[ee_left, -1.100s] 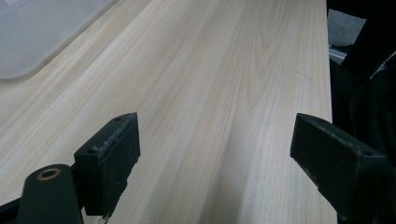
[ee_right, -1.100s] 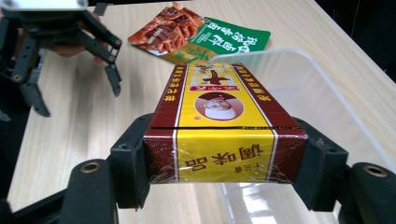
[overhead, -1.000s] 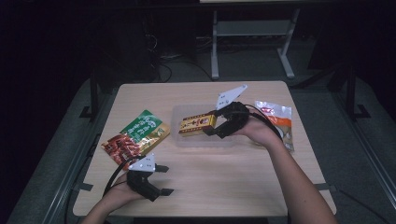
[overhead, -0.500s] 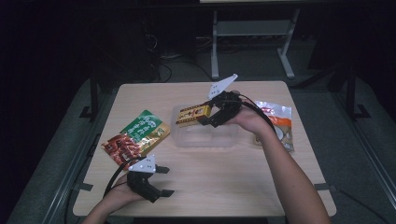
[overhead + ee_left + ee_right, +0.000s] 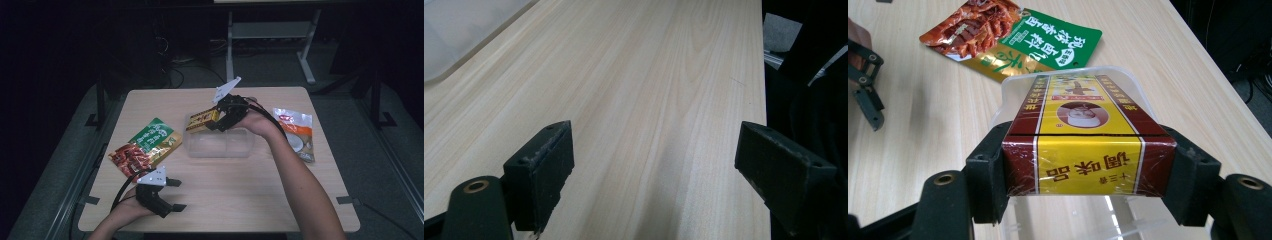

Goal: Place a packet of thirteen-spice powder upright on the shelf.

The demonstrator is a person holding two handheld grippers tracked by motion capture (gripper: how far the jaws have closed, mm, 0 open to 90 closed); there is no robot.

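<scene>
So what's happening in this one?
A person works at a wooden table with a gripper in each hand. The right gripper is shut on a red-and-yellow box, holding it just above a clear plastic container. The left gripper rests open near the table's front edge, holding nothing. A green-and-red snack bag lies left of the container and a white-and-orange pouch lies to its right, both untouched.
</scene>
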